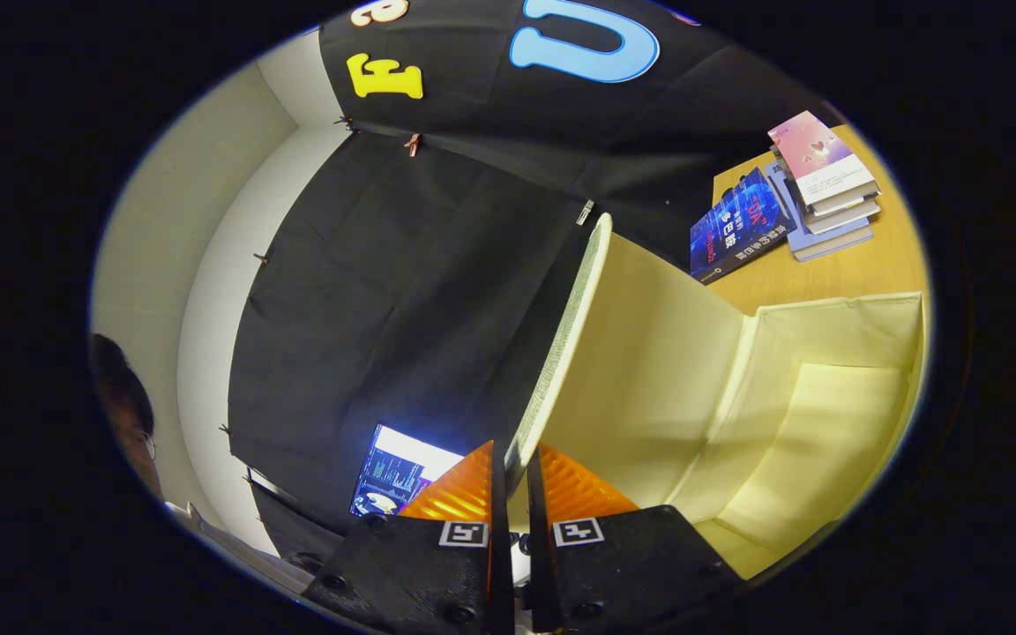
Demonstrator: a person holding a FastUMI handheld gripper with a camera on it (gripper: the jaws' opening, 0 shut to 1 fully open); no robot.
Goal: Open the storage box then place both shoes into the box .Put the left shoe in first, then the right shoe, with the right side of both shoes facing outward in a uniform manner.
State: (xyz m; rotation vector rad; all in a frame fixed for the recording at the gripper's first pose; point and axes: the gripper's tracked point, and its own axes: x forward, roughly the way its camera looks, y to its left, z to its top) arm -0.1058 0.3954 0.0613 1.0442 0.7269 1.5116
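Storage box (825, 423) lid (649, 353) stands raised, its edge pinched in the nearly closed tool (509, 467).

A black cloth (402, 291) hangs as the booth's wall across the middle and top of the frame, held by small clips. To its left stands a pale wall (199, 220), with a white corner strip (217, 335) next to the cloth. At the upper right is a wooden surface (878, 265) with a stack of books (825, 185) and one blue book (737, 225) beside it. A lit screen (398, 472) glows at the lower middle. A person (124, 406) is at the lower left edge.
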